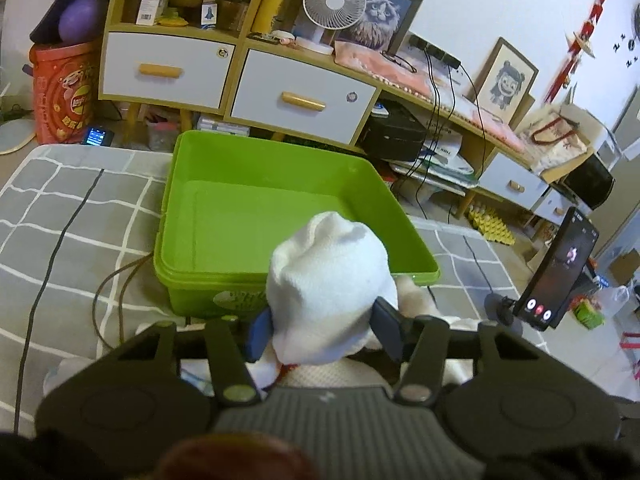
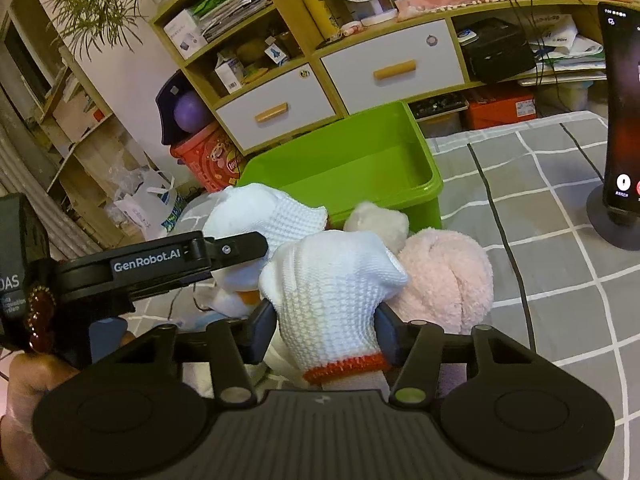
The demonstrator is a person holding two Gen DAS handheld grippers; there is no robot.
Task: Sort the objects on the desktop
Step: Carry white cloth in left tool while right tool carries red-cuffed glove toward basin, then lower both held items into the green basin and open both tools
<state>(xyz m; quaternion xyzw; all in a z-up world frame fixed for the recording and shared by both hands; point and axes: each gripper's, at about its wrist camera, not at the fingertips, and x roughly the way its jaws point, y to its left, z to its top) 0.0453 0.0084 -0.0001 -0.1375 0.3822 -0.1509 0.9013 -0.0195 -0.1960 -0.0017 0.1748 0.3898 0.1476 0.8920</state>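
Note:
A green plastic bin stands empty on the grey checked cloth; it also shows in the right wrist view. My left gripper is shut on a white knitted glove just in front of the bin's near wall. My right gripper is shut on a second white glove with an orange cuff. The left gripper's body shows at the left of the right wrist view, holding its glove. A pink fluffy item and a cream fluffy item lie beside the gloves.
A phone on a stand is at the right, also in the right wrist view. Black cables run across the cloth. A wooden shelf with white drawers stands behind the bin. A red snack bucket sits at the left.

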